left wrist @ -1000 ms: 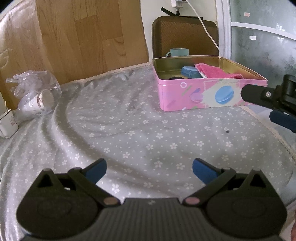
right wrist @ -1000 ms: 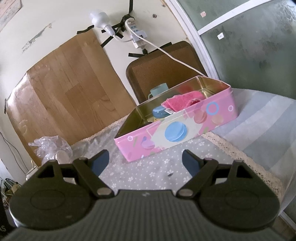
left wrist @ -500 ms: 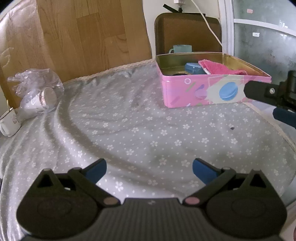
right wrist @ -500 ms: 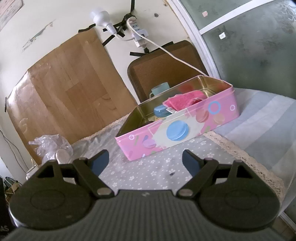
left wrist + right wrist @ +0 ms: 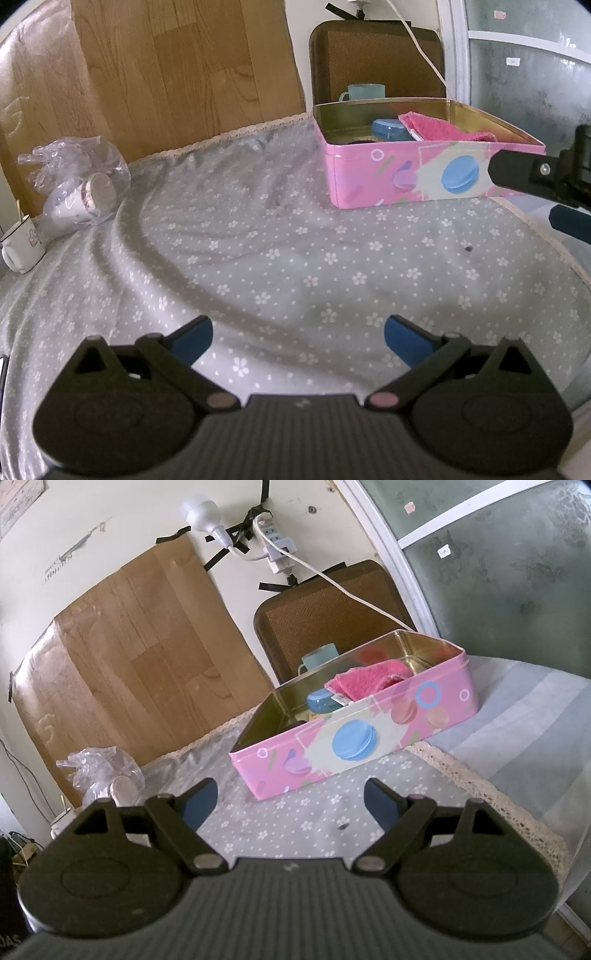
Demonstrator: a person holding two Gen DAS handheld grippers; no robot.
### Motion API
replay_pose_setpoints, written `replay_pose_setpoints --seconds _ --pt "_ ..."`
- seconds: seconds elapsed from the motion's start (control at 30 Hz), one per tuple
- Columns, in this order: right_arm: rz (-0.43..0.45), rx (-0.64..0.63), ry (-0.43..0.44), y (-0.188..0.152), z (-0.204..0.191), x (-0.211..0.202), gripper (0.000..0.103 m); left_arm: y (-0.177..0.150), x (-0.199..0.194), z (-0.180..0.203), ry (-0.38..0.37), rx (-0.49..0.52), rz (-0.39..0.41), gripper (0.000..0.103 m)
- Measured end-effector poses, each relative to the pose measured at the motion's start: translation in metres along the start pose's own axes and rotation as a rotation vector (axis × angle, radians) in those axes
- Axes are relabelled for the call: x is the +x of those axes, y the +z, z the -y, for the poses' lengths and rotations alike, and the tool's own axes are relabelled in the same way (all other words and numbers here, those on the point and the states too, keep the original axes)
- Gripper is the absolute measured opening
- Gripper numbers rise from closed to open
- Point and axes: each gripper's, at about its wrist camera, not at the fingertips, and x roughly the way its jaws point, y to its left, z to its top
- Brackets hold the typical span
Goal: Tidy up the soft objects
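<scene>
A pink tin box [image 5: 424,173] [image 5: 351,738] stands open at the far right of the table. Inside it lie a pink cloth [image 5: 436,127] [image 5: 365,679] and a blue round item [image 5: 388,129] [image 5: 323,701]. My left gripper [image 5: 297,338] is open and empty, above the grey flowered tablecloth [image 5: 258,251], well short of the box. My right gripper [image 5: 291,799] is open and empty, in front of the box; its fingers [image 5: 517,173] show at the right edge of the left wrist view.
A crumpled clear plastic bag with a white cup [image 5: 81,192] [image 5: 107,775] lies at the far left. A white mug [image 5: 22,243] sits at the left edge. A teal mug [image 5: 365,92] and a brown chair back [image 5: 376,59] stand behind the box.
Both grippers have drawn back a little from the box and risen slightly. Both stay open and empty. Nothing on the table has moved.
</scene>
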Motion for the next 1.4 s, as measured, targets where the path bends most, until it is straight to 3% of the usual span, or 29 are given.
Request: replay_pose_setpoints --seconds 1.4 --pt "-0.017 0.016 -0.015 -0.01 0.001 0.003 0.089 -0.008 0.015 -0.004 0.068 -0.012 -0.052 0.103"
